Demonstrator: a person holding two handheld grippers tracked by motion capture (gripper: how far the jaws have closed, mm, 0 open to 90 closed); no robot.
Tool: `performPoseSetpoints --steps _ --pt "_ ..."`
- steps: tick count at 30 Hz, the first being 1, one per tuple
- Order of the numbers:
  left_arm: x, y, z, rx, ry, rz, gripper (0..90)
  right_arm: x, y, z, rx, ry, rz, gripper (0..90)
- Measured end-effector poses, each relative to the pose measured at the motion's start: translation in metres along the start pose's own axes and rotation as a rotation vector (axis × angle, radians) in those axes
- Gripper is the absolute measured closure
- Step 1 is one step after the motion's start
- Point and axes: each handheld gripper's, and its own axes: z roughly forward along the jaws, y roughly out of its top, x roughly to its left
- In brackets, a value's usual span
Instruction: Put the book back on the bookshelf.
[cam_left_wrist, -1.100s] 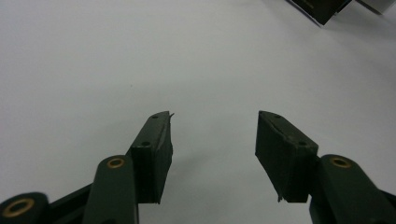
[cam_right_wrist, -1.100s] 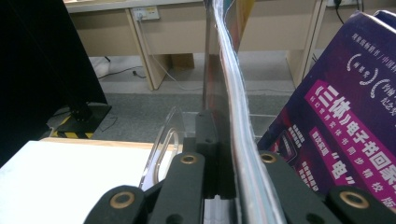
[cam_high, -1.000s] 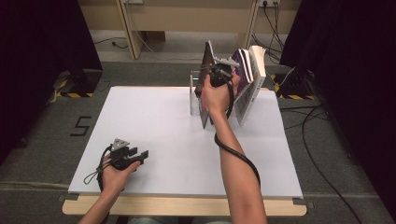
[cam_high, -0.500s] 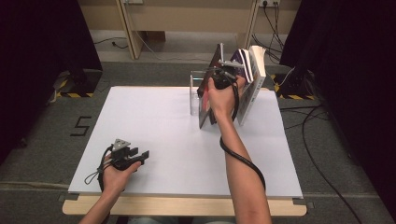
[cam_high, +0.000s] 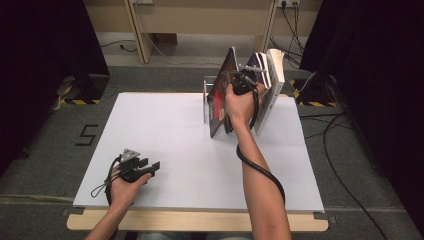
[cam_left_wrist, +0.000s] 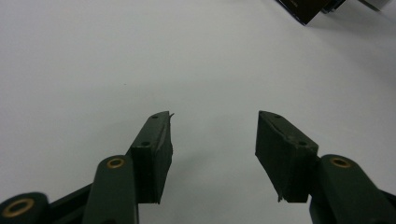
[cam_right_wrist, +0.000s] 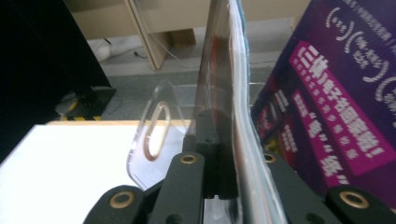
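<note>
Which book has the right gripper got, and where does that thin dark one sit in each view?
High view: thin dark book stands tilted at the table's far edge, right gripper shut on it.
Right gripper view: centre, seen edge-on between the jaws.
Left gripper view: the dark corner at the top right may be it; uncertain.
Shared landmark: white table.

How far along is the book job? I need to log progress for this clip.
Done: the right claw has just closed on the thin dark-covered red book, tilted beside the clear plastic bookend. In hand: moving that book. Left: placing it; the left claw rests open over the white table.
</note>
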Motion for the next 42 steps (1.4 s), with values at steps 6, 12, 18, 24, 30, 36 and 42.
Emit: performPoseSetpoints --steps 6,12,18,24,30,36,42 --pt "0.001 0.001 -0.001 -0.003 0.001 -0.001 44.9 0.01 -0.001 -0.001 -0.053 0.028 -0.003 87.2" --pt "0.001 0.001 -0.001 -0.003 0.002 -0.001 44.9 0.017 0.002 -0.003 -0.125 0.04 -0.006 87.3" --pt "0.001 0.001 -0.002 -0.006 -0.001 0.0 44.9 0.019 -0.005 0.005 -0.107 0.019 -0.008 87.2" --pt "0.0 0.001 -0.001 -0.004 -0.001 0.001 44.9 0.016 -0.008 0.004 -0.117 -0.004 -0.021 86.1" --pt "-0.001 0.001 0.0 -0.003 -0.003 0.005 44.9 0.011 -0.008 0.004 -0.101 -0.024 -0.031 83.2" --pt "-0.002 0.0 0.001 0.001 -0.005 0.006 44.9 0.002 -0.008 0.002 -0.086 -0.038 -0.033 78.8" --pt "-0.003 0.0 0.001 0.001 -0.007 0.008 44.9 -0.005 -0.01 0.001 -0.07 -0.05 -0.034 74.3"
